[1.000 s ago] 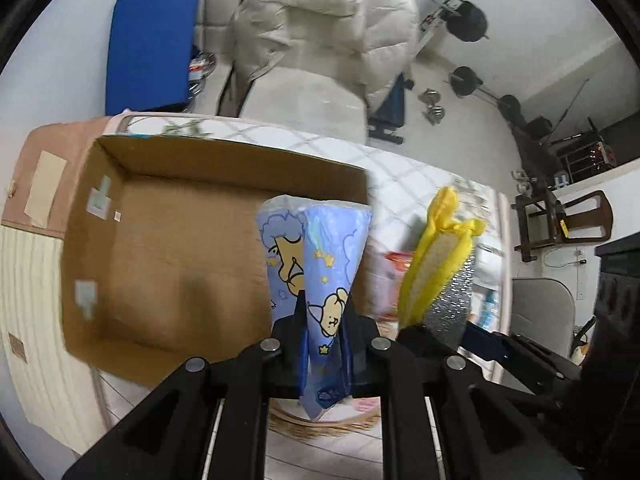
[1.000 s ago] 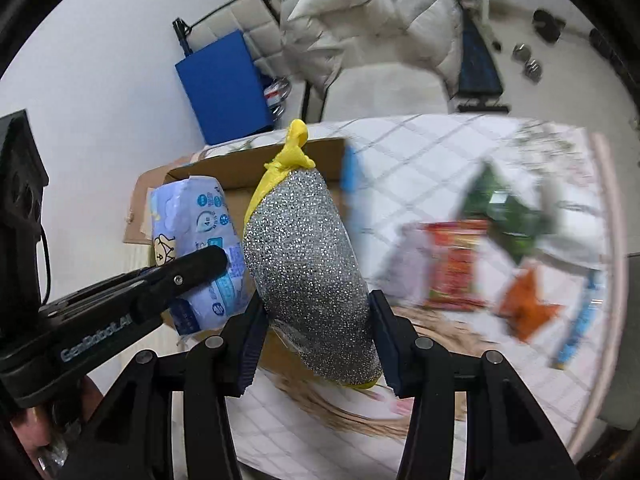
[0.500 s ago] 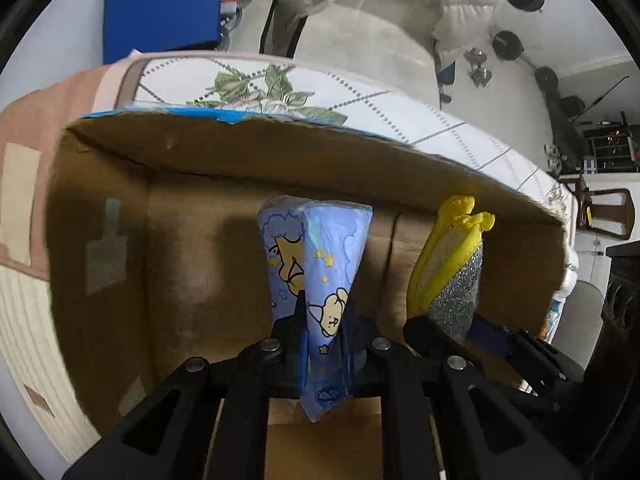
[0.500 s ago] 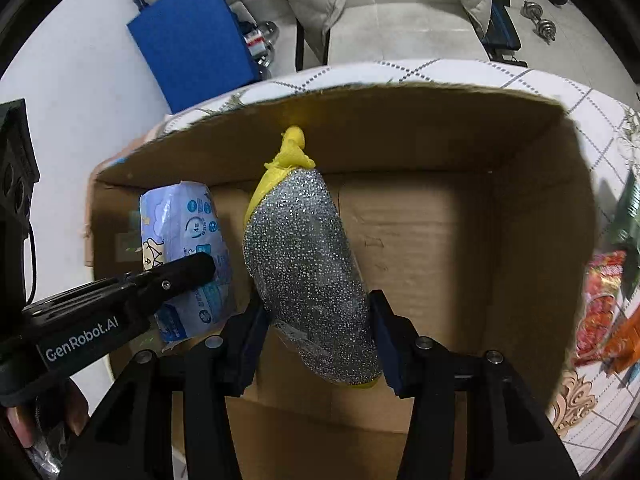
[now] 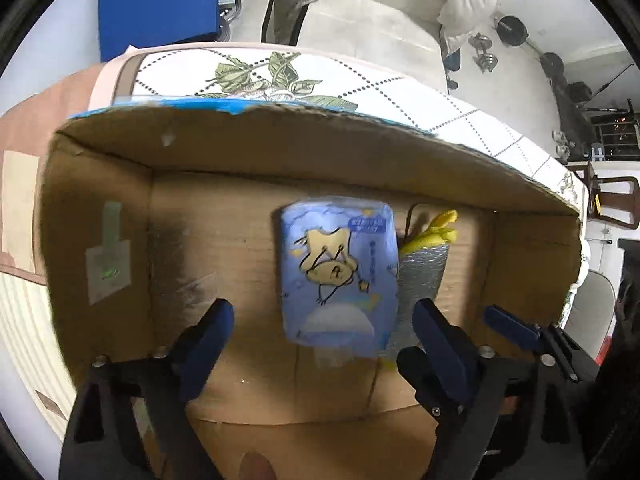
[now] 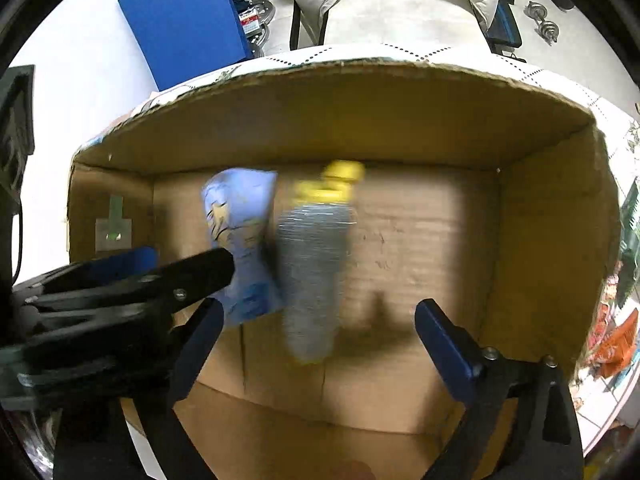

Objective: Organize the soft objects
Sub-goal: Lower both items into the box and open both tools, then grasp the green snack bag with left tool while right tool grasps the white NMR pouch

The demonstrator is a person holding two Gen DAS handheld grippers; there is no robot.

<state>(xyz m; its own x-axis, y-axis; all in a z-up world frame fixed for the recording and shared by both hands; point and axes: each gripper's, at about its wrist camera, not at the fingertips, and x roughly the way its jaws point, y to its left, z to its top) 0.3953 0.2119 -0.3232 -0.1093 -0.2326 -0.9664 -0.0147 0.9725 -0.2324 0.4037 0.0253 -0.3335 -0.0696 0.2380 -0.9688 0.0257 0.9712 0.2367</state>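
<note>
- Left gripper (image 5: 322, 320): a second ago clamped on the pale blue plastic pack printed with a cartoon animal (image 5: 338, 272); now jaws opening, wide apart, pads clear of the pack.
- Blue pack now lying flat inside the open brown cardboard box (image 5: 100, 208), between the spread blue fingertips (image 5: 208, 332) but untouched, motion-blurred.
- Right gripper (image 6: 318, 344): a second ago pinching the silver glittery pouch with a knotted yellow top (image 6: 314, 264); now jaws opening, well apart, nothing pressed between them.
- Silver pouch blurred, inside the box just beside the blue pack, yellow knot towards the far wall; whether already at rest on the box floor cannot be told.
- View shifted since a second ago: both cameras then looked across the table at the box from outside, now look steeply down into it.
- Writing: blue print on the pack too small and blurred to read; no lettering legible on either gripper now.
- Pale taped label (image 5: 108, 276) on the box's left inner wall, unreadable.
- Box resting on a white tablecloth with a dotted diamond pattern and green leaf print (image 5: 260, 76).
- Orange and red snack packets (image 6: 612, 340) on the cloth at the right edge of the right wrist view.
- Beyond the table: blue flat panel (image 5: 158, 4), cream chair draped with a white padded coat (image 5: 380, 4), dumbbells (image 5: 484, 52) on a pale floor.
</note>
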